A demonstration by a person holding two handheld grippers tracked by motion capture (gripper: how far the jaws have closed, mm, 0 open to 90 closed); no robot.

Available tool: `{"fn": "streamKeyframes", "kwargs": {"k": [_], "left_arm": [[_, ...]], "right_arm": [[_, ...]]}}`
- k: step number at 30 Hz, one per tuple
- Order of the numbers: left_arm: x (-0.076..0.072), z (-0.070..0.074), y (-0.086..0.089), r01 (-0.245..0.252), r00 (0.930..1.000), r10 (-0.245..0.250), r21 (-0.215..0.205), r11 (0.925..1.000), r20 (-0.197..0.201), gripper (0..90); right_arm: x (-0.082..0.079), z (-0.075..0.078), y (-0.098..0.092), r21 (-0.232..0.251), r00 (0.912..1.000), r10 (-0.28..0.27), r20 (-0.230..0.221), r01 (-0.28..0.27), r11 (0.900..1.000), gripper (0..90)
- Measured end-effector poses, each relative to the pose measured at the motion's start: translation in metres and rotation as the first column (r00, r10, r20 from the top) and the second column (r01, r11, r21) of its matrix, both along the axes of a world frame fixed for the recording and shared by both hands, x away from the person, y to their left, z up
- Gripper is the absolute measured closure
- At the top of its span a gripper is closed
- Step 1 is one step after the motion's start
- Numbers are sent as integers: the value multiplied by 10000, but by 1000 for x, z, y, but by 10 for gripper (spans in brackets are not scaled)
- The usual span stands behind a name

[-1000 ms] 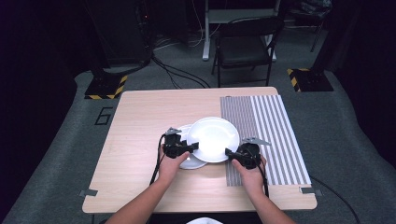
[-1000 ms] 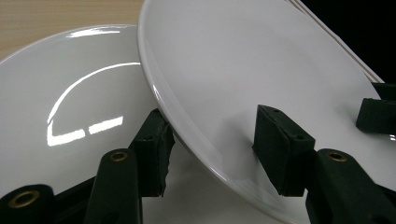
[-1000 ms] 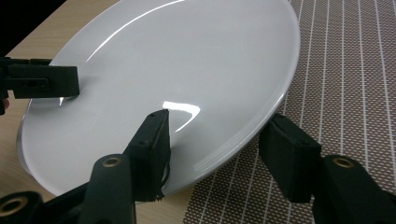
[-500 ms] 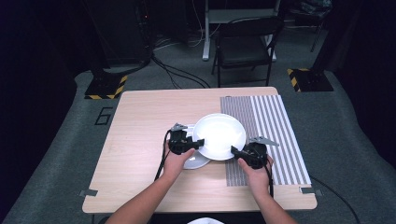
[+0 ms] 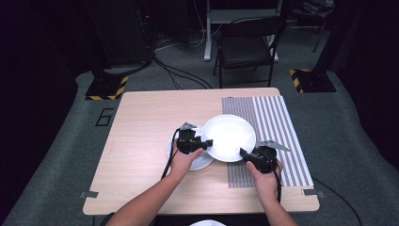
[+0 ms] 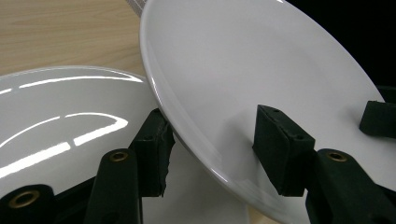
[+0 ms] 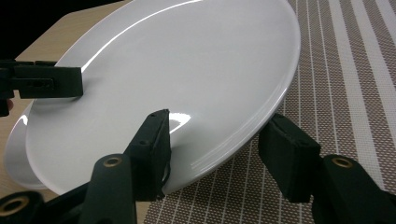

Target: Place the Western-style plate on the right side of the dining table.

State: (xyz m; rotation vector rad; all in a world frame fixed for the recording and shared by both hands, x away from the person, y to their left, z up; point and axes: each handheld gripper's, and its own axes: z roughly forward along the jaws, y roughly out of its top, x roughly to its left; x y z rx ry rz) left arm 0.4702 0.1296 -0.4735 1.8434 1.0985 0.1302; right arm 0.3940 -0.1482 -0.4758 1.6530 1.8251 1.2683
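your left gripper point(image 5: 203, 142) and right gripper point(image 5: 244, 153) each have fingers clamped on the rim of the plain glossy white plate point(image 5: 229, 136), held tilted above the surface point(image 5: 141, 122), overlapping a second plate point(image 5: 200, 162).

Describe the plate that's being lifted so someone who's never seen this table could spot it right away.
On the wooden table, look where the bare wood meets the striped mat. The lifted plate is the white one held tilted by both rims, overlapping the second white plate, which lies flat on the wood.
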Motion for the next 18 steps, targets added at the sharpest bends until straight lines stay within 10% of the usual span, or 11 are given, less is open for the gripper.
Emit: {"fn": "streamKeyframes", "kwargs": {"k": [18], "left_arm": [[6, 2, -33, 676, 9977, -677, -133, 9976, -4, 477]], "right_arm": [[-16, 4, -24, -107, 9970, -766, 125, 767, 9970, 437]]}}
